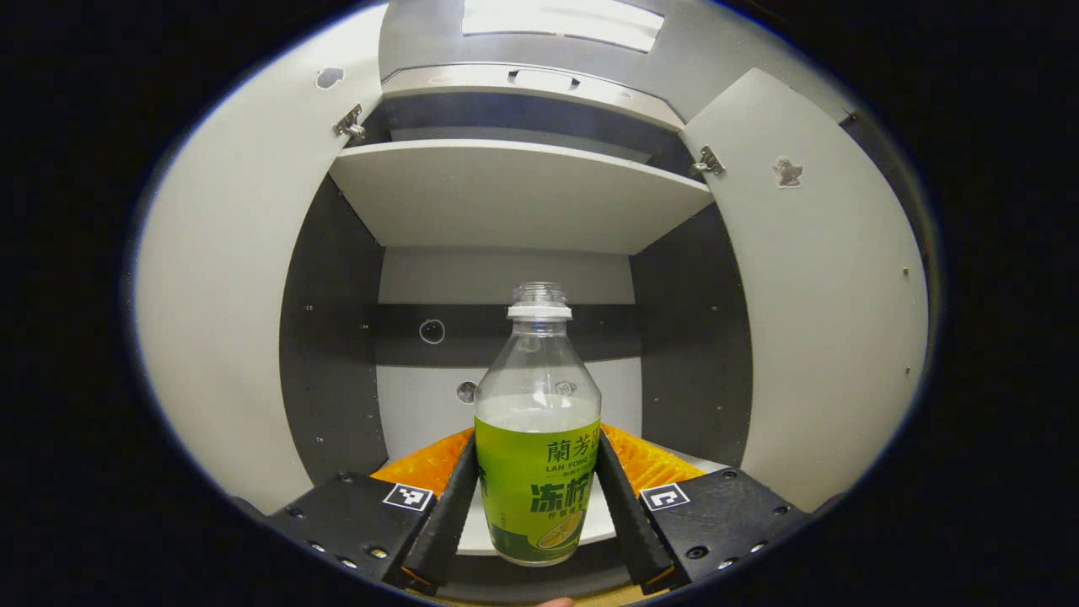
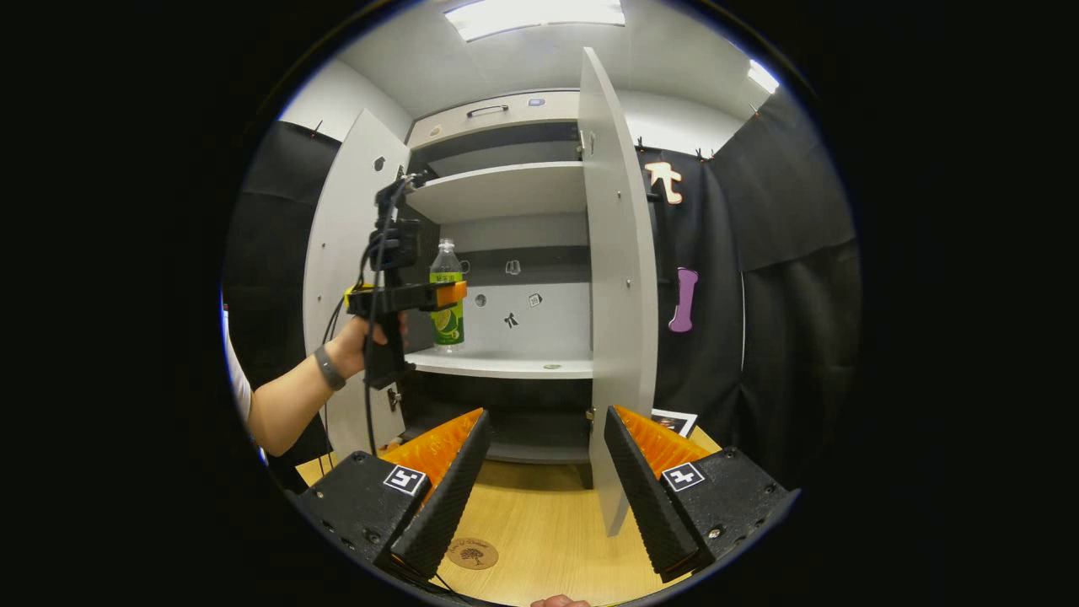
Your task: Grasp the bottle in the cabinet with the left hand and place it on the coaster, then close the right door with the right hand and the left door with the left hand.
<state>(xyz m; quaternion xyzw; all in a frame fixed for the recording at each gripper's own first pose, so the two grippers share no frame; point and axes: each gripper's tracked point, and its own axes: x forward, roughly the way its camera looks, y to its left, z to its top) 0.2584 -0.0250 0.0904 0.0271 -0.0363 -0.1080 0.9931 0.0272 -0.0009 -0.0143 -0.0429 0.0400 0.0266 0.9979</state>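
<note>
Bottle (image 1: 538, 438) sits between the fingers of our left gripper (image 1: 538, 506), which press its labelled body from both sides, low and well under the neck, so we judge the grip sure enough to carry it upright. In the right gripper view the bottle (image 2: 447, 299) looks just above the cabinet shelf (image 2: 506, 364), or barely on it; we cannot tell which. It has no cap and is part full, which is why we would keep it vertical. Both doors stand wide: the left door (image 2: 341, 278) behind our left hand (image 2: 358, 341), the right door (image 2: 620, 278) edge-on to us. Our right gripper (image 2: 544, 480) waits low over the table (image 2: 556, 539), fingers apart and holding nothing, clear of the coaster (image 2: 472, 554) where the bottle must land
</note>
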